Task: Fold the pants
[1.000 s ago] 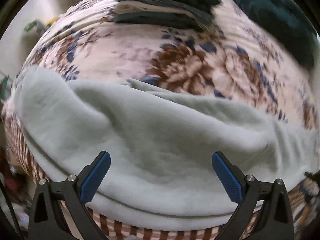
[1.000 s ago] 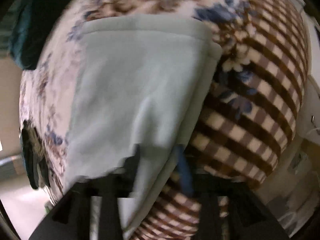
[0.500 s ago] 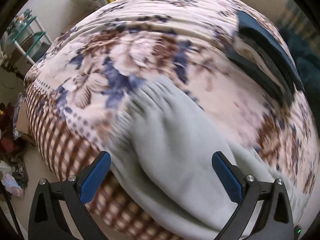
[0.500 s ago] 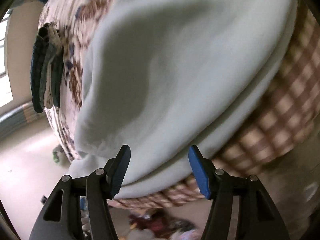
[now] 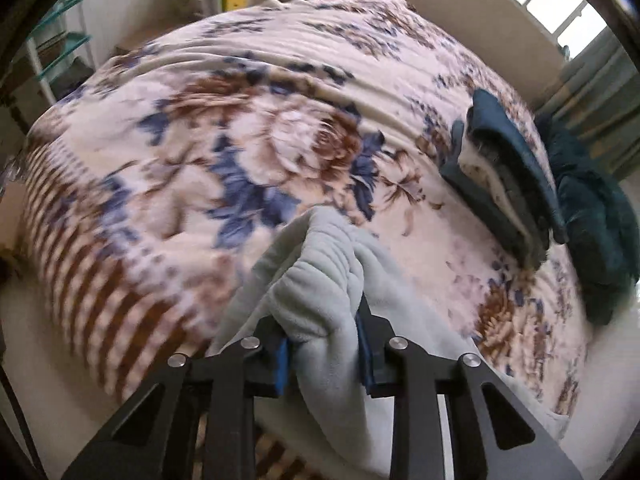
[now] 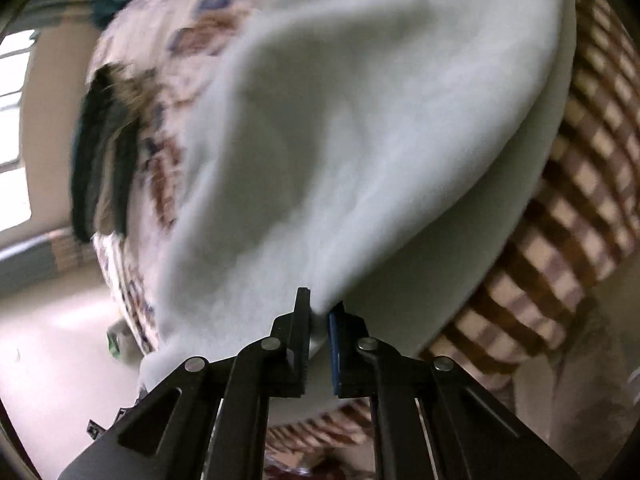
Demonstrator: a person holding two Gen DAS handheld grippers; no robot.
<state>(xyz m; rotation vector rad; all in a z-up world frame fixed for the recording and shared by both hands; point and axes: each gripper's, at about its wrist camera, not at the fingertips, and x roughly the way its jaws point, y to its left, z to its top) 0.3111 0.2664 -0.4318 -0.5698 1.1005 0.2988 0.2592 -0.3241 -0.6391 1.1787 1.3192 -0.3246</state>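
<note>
Item: pale grey-green fleece pants (image 5: 332, 304), lying along the near edge of the floral plush bed blanket (image 5: 248, 128). Left gripper (image 5: 323, 354): just closed, pinching a bunched end. Right gripper (image 6: 319, 334): just closed, nipping a thin edge. Handling advice: lift both ends level, keep fabric taut, carry over evenly.

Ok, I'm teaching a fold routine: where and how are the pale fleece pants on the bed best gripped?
By the near hem, one end per gripper, coming steeply from above at the bed's edge. The pants lie flat, only edges pinchable. Left gripper clamps a bunched end, right gripper a thin one.
</note>
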